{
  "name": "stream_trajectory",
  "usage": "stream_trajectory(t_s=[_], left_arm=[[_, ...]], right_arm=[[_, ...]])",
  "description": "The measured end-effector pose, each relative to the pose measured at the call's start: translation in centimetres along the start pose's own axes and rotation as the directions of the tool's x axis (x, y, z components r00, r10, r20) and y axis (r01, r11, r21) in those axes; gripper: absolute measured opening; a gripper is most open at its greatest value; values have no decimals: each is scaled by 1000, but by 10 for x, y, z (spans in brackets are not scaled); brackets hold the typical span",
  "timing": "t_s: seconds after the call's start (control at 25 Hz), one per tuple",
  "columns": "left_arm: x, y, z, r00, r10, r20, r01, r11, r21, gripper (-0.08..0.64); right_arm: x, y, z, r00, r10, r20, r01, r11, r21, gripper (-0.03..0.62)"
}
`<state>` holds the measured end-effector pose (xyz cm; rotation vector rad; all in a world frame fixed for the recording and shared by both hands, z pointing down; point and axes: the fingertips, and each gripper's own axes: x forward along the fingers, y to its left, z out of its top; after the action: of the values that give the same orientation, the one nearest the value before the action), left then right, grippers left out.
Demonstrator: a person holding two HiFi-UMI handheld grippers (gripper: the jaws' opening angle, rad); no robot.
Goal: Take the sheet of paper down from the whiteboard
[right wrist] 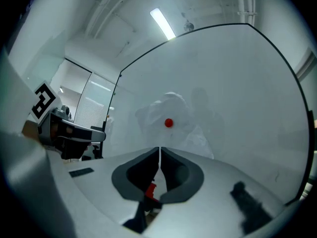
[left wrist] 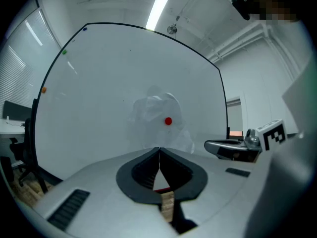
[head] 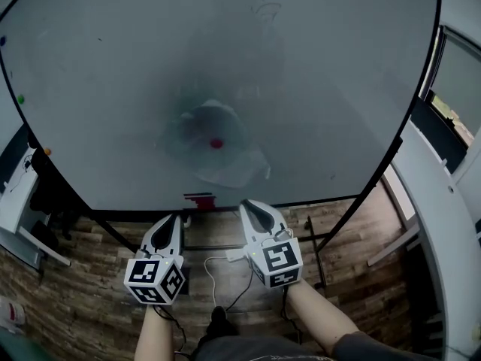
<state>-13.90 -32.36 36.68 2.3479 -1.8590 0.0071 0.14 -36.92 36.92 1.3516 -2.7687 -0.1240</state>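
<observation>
A crumpled white sheet of paper (head: 213, 143) hangs on the whiteboard (head: 316, 89), pinned by a small red magnet (head: 216, 144). The sheet shows too in the left gripper view (left wrist: 157, 114) and in the right gripper view (right wrist: 171, 118), straight ahead of each gripper, with the magnet (left wrist: 168, 121) (right wrist: 169, 123) on it. My left gripper (head: 171, 220) and my right gripper (head: 251, 206) sit side by side below the board's lower edge, both shut and empty, a clear gap short of the paper. Neither touches the board.
The whiteboard stands on a dark frame (head: 353, 209) over a wood-plank floor (head: 83, 277). Small coloured magnets (head: 20, 99) dot the board's left edge. A desk and a chair (head: 45, 194) stand at the left, a window sill (head: 436, 179) at the right. A cable (head: 225, 277) lies on the floor.
</observation>
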Motion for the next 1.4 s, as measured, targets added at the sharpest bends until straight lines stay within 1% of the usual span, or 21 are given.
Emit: stream_trajectory(t_s=[0.12,0.28,0.32,0.36,0.4,0.44,0.64,0.84,1.04,1.16,1.28,1.4], left_arm=[[14,17,12,1000,-10,13,10,1000,16,14],[29,42,27,999,-23,35,22,999,24,14],[33,47,31,999,-24,41,23,999,31,14],[36,51,35,999,-27,47,25,999,40,14],[39,54,39,998,-33,53,30,998,50,14],[41,57,43,997,-42,58,39,998,56,14],[53,66,54,993,-99,70,95,994,59,15],[66,73,63,988,-138,73,133,988,73,15],[73,83,68,983,-166,79,161,985,69,15],[77,87,69,982,-170,82,164,983,83,15],[80,86,68,977,-199,80,191,977,100,15],[83,83,70,969,-230,85,221,969,108,15]], right_arm=[[22,-5,14,998,-56,18,57,998,-42,25],[50,-5,30,991,-129,32,132,984,-121,28],[57,-4,33,990,-140,34,143,980,-140,41],[64,-4,37,988,-149,35,152,976,-154,85],[70,-3,41,987,-159,37,163,973,-162,112],[76,-4,44,984,-173,41,177,970,-168,115],[103,-9,61,962,-265,64,272,944,-188,133],[124,-17,66,934,-351,64,357,910,-210,156],[135,-24,65,911,-410,52,411,886,-217,160],[137,-26,65,896,-440,57,440,867,-234,158],[137,-26,64,888,-454,72,457,853,-251,155],[139,-24,65,884,-459,85,465,850,-247,132]])
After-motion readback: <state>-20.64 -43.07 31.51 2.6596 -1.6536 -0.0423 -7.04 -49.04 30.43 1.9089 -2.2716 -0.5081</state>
